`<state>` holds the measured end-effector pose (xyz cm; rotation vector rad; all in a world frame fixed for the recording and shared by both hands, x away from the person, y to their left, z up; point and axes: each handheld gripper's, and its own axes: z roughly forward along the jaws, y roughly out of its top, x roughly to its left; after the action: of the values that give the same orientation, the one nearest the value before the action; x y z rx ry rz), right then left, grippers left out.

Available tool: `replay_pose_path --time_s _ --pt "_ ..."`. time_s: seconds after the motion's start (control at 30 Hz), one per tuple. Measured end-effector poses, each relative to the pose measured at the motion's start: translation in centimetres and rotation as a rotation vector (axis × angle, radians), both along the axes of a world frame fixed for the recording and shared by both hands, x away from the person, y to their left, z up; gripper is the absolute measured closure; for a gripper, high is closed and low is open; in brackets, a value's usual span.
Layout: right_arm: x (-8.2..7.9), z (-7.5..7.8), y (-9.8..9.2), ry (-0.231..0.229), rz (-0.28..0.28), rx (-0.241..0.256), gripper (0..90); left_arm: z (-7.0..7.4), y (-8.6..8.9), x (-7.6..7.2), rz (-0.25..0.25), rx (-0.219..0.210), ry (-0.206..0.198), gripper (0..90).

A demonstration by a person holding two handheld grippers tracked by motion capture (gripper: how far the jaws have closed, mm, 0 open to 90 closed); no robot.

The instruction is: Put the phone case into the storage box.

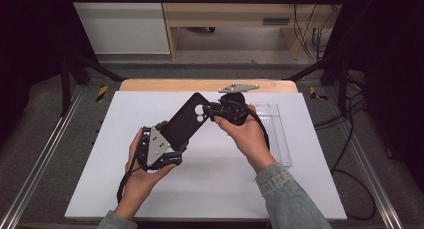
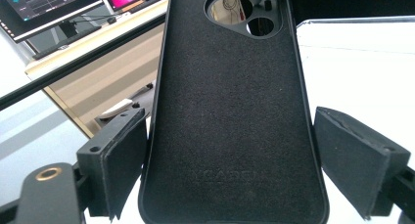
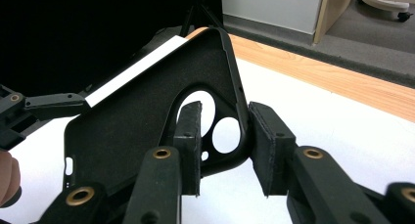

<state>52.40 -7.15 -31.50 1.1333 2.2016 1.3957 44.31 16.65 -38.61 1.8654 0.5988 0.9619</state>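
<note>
Two grippers share one black soft-lined phone case, held tilted above the middle of the white bench top. The right gripper pinches its camera-hole corner. The left gripper spans its lower end, jaws wide. A clear plastic tray lies near the bench's right edge.
</note>
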Motion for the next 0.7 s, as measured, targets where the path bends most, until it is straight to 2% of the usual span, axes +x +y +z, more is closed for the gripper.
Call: replay_pose_path --time_s 0.27,0.7 --pt "-0.1 -0.2 0.0 0.008 -0.004 -0.008 69.3 -0.4 -0.1 0.1 0.007 0.018 0.006 14.7" --pt "-0.5 0.1 0.2 0.004 0.007 0.001 74.4 -1.1 0.0 0.4 0.013 0.02 0.021 14.7"
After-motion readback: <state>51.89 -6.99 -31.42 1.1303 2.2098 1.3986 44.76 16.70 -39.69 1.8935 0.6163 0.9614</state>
